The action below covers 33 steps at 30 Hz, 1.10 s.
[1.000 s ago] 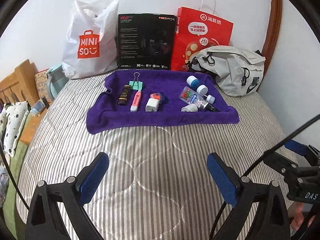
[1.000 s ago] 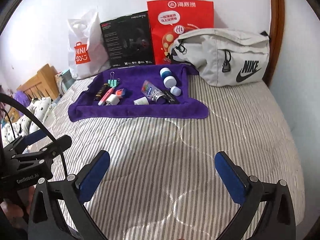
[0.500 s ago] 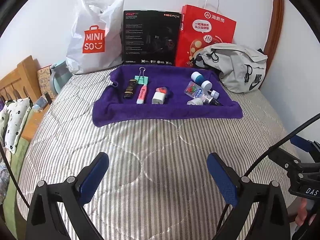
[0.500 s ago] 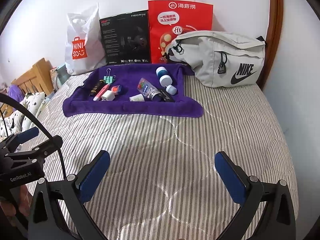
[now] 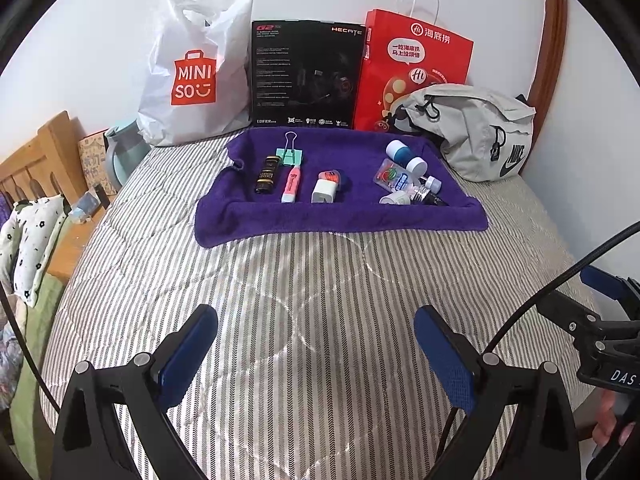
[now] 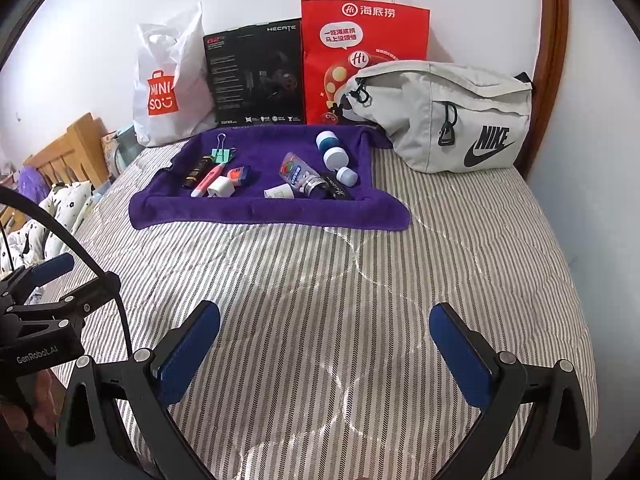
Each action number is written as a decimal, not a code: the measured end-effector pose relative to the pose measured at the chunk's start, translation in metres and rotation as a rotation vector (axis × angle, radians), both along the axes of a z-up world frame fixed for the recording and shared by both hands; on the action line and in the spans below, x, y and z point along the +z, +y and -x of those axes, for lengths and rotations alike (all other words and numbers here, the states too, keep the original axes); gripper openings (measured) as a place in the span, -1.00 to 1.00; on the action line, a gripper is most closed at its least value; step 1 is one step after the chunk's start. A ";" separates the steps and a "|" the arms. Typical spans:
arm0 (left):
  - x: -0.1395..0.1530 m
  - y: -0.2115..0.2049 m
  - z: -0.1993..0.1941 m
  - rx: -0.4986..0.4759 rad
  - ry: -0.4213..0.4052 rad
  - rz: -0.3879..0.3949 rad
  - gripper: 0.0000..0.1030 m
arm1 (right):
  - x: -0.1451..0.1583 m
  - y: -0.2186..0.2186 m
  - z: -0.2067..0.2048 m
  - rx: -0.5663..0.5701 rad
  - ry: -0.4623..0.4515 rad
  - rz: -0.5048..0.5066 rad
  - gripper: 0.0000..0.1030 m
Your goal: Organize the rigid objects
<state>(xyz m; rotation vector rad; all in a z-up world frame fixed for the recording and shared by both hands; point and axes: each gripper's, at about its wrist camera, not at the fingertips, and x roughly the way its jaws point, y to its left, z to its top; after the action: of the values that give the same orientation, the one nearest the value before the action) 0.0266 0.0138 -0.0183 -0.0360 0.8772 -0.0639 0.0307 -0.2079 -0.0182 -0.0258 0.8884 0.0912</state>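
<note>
Across the far half of the striped bed cover [image 5: 320,300], a purple towel [image 5: 340,216] is lying flat with its edges rolled up, carrying two groups of small things. On its left part, a black tube [image 5: 267,174] and a pink highlighter [image 5: 291,184] are lying side by side, their long axes running from the towel's near edge toward the wall. A green binder clip [image 5: 291,154] is sitting just behind them, its wire handles pointing at the wall, and a white charger [image 5: 323,191] is resting to their right with an orange-and-blue item [image 5: 332,177] just behind it. On the right part, a clear tube [image 6: 298,174] is lying on a diagonal, its metal cap toward the near right, beside a blue-and-white jar [image 6: 327,141] and white-capped bottles [image 6: 336,157].

Well short of the towel, the left gripper [image 5: 316,344] is hovering over the cover with its jaws spread wide and nothing between them. The right gripper [image 6: 325,344] is doing likewise, spread and empty. Behind the towel, a white shopping bag [image 5: 192,76], a black box [image 5: 304,76], a red paper bag [image 5: 416,68] and a grey waist bag [image 6: 448,116] are standing along the wall.
</note>
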 end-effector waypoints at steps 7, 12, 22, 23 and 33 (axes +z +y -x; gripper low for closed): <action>0.000 -0.001 0.002 -0.001 -0.006 -0.001 0.93 | 0.002 -0.003 0.001 -0.001 -0.004 0.000 1.00; 0.001 -0.001 0.003 -0.001 -0.005 -0.006 0.93 | 0.002 -0.004 0.001 -0.001 -0.006 0.000 1.00; 0.001 0.000 0.006 -0.008 -0.004 -0.012 0.93 | 0.003 -0.004 0.003 -0.002 -0.011 -0.001 1.00; 0.001 0.000 0.006 -0.008 -0.005 -0.012 0.93 | 0.003 -0.004 0.004 -0.004 -0.013 -0.003 1.00; 0.000 -0.001 0.008 -0.019 -0.001 -0.022 0.93 | 0.004 -0.006 0.004 -0.010 -0.012 -0.001 1.00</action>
<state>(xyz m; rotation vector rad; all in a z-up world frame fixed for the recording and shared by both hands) 0.0189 0.0130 -0.0182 -0.0068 0.8770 -0.0717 0.0265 -0.2141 -0.0145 -0.0212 0.8765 0.0822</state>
